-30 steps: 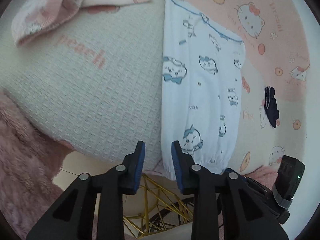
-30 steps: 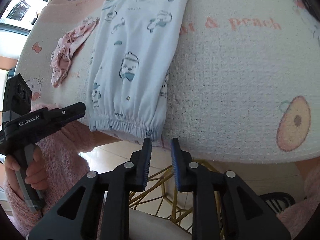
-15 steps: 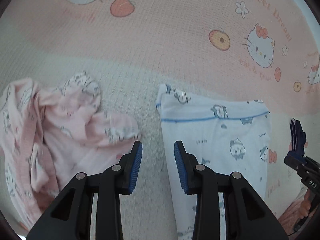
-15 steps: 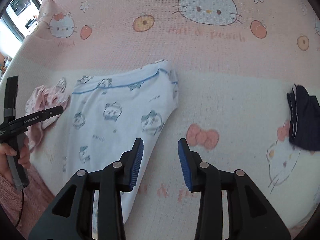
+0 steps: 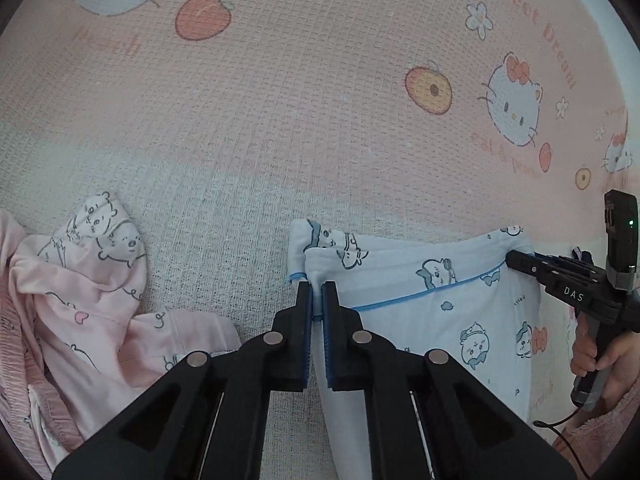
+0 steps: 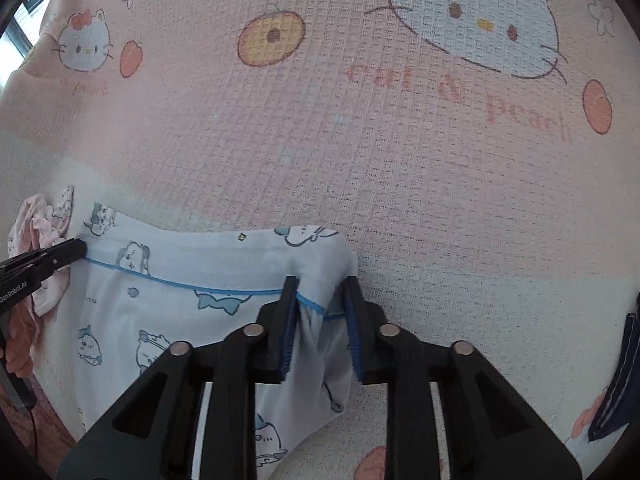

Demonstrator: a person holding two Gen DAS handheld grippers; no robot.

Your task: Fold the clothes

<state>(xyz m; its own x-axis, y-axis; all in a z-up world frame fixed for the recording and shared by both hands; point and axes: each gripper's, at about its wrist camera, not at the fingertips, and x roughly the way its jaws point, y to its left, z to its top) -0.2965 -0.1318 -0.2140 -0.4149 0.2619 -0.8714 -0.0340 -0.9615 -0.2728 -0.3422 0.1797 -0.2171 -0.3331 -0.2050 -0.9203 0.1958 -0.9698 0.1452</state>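
Note:
A white garment with blue cartoon prints and blue trim point(image 5: 440, 320) lies flat on the bed, its trimmed edge facing away from me. My left gripper point(image 5: 317, 296) is shut on that edge's left corner. The right gripper point(image 6: 320, 292) straddles the right corner point(image 6: 316, 256): bunched fabric sits between the pads, which still stand apart. Each tool shows in the other's view, the right gripper point(image 5: 514, 258) at the far corner and the left gripper point(image 6: 78, 248) at the near-left one.
A crumpled pink garment point(image 5: 80, 300) lies just left of the white one. A dark navy item point(image 6: 624, 360) rests at the right edge. The pink and cream Hello Kitty bed cover point(image 5: 320, 100) stretches beyond. A person's hand point(image 5: 592, 356) in a fluffy pink sleeve holds the right tool.
Both grippers moved from the garment's cuffed end at the bed edge to its trimmed far edge. The left gripper shut on the left corner; the right one narrowed around the right corner.

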